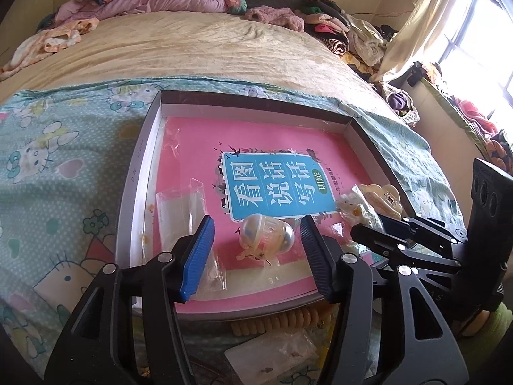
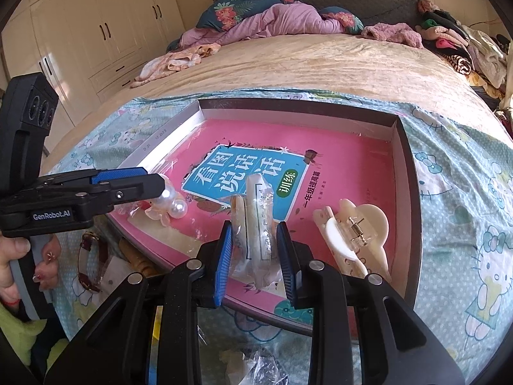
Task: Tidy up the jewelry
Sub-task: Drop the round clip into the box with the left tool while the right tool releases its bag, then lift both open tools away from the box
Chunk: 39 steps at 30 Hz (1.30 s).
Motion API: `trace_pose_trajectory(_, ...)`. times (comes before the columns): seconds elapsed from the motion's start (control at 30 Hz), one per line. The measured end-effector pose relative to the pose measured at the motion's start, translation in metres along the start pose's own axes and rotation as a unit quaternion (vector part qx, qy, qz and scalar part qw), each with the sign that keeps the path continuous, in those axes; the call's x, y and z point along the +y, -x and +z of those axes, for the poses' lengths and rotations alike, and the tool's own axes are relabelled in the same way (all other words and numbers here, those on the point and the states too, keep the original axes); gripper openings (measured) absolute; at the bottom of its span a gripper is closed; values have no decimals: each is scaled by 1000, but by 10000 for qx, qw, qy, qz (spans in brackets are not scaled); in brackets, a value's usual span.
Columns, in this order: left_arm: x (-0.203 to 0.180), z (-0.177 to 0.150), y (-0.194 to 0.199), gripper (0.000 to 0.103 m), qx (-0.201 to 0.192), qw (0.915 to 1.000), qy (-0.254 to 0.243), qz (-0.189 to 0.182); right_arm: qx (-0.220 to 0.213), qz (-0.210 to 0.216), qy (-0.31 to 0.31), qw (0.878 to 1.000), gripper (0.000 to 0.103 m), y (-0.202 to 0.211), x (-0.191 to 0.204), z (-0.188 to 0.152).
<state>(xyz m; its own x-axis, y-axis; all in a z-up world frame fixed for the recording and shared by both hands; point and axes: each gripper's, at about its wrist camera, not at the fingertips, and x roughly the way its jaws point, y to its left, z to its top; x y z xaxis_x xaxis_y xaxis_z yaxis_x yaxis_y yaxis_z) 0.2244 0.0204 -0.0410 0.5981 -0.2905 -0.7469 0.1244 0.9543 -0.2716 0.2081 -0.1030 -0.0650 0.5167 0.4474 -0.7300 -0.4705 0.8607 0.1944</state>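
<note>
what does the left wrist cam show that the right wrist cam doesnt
Only the left wrist view shows the window and the flat clear bag at the box's left side. Only the right wrist view shows the white wardrobe, the wristwatch on the sheet, and the right gripper shut on a bagged item. Both show the grey box, the pink book, the cream hair claw, the pearl ornament and the open left gripper.

Both cameras sat low and close over the near edge of the shallow box [image 1: 154,134] [image 2: 410,173], facing the far headboard; the left view looked from the left, the right from the right; both shared the pink book [image 1: 192,166] [image 2: 352,160].
</note>
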Motion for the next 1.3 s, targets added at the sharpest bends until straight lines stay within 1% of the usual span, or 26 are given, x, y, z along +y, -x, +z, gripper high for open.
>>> trace_pose_trajectory(0.03, 1, 0, 2, 48, -13, 10000, 13, 13, 17, 1, -7, 10000, 28, -1, 0, -1)
trace_pose_trajectory(0.13, 3, -2, 6, 60, -27, 10000, 73, 62, 55, -16, -19, 10000, 28, -3, 1, -2)
trace_pose_trajectory(0.3, 3, -4, 11, 63, -67, 9999, 112, 109, 52, -39, -69, 10000, 29, -1, 0, -4)
trace_pose_trajectory(0.33, 3, -4, 13, 65, -81, 9998, 114, 108, 44, -37, -67, 10000, 29, 1, 0, -4)
trace_pose_trajectory(0.4, 2, -6, 15, 72, -96, 9998, 119, 123, 2, -35, -78, 10000, 32, 5, -1, -5)
trace_pose_trajectory(0.5, 0, -7, 19, 74, -112, 9998, 101, 108, -92, -28, -81, 9999, 35, 14, -1, -5)
trace_pose_trajectory(0.53, -1, -7, 20, 76, -125, 9998, 94, 122, -138, -35, -99, 9999, 39, 18, -2, -6)
trace_pose_trajectory(0.57, -1, -8, 22, 80, -135, 9998, 93, 136, -187, -36, -124, 9997, 44, 23, -2, -6)
trace_pose_trajectory(0.6, -2, -8, 24, 83, -140, 9998, 97, 139, -228, -27, -144, 9996, 46, 27, -2, -6)
trace_pose_trajectory(0.63, -2, -9, 25, 88, -144, 9997, 113, 148, -279, -22, -166, 9995, 52, 31, -3, -7)
trace_pose_trajectory(0.67, -3, -10, 28, 90, -160, 9997, 132, 154, -335, -29, -182, 9993, 59, 35, -3, -7)
trace_pose_trajectory(0.73, -4, -10, 32, 93, -192, 9996, 148, 148, -431, -50, -207, 9988, 67, 44, -4, -8)
trace_pose_trajectory(0.83, -5, -12, 38, 93, -235, 9995, 151, 171, -538, -72, -286, 9981, 76, 54, -5, -9)
trace_pose_trajectory(0.87, -5, -12, 40, 93, -252, 9994, 160, 181, -566, -76, -301, 9979, 78, 57, -5, -9)
trace_pose_trajectory(1.1, -3, -15, 56, 93, -400, 9986, 265, 198, -725, -93, -332, 9968, 80, 74, -4, -8)
trace_pose_trajectory(1.3, -5, -19, 71, 93, -547, 9979, 248, 263, -869, -70, -271, 9958, 80, 88, 2, -8)
